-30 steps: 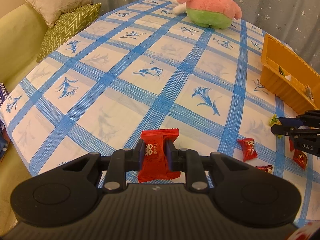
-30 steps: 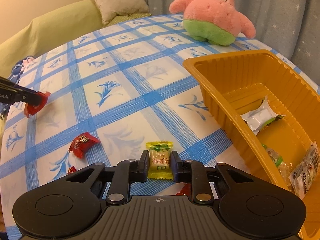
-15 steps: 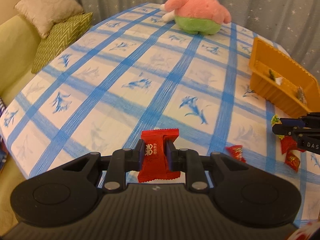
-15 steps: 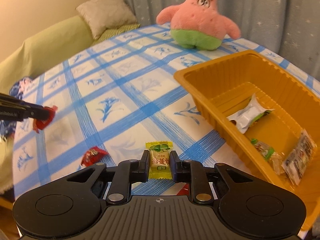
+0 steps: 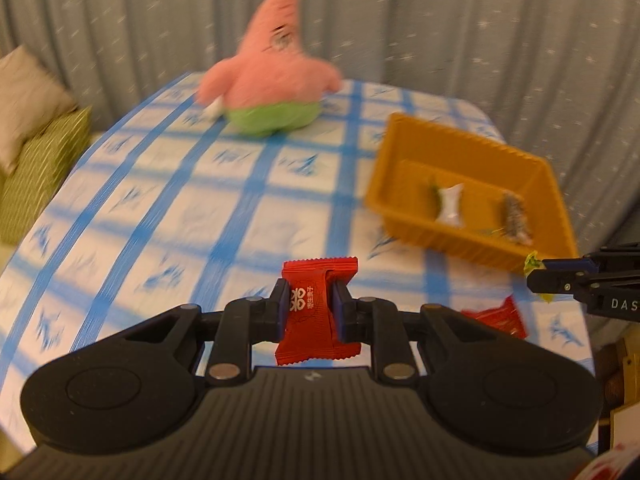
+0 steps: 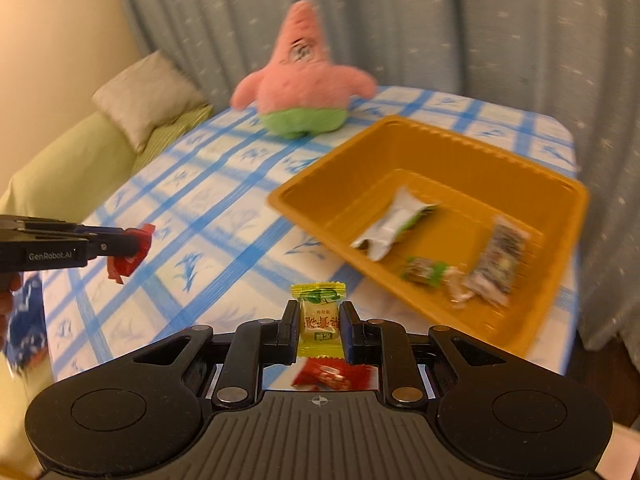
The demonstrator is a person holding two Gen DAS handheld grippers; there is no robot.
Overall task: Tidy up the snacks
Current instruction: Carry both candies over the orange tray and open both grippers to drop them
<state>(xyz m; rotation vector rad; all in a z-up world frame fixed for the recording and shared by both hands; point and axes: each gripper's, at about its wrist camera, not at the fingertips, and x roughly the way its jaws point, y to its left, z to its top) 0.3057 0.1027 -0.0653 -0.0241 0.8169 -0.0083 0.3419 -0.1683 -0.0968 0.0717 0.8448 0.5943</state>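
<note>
My left gripper (image 5: 310,304) is shut on a red candy packet (image 5: 316,312), held above the blue-checked tablecloth. My right gripper (image 6: 320,322) is shut on a yellow candy packet (image 6: 320,316), also lifted off the table. The orange tray (image 6: 404,136) lies ahead and to the right, with several wrapped snacks inside, among them a white packet (image 6: 390,228). In the left wrist view the same orange tray (image 5: 464,142) is at the right, and the right gripper (image 5: 538,276) shows with a bit of yellow wrapper. The left gripper (image 6: 134,246) appears at the left of the right wrist view.
A pink star plush (image 5: 272,76) sits at the far side of the table. Loose red candies lie on the cloth: one red candy (image 5: 496,318) near the right edge, another red candy (image 6: 334,374) under my right gripper. A green sofa with cushions (image 6: 148,92) stands left; curtains hang behind.
Both grippers have risen and tipped upward with their candies still held. The tray and plush now sit lower in view, and the tray's inside shows from the left wrist.
</note>
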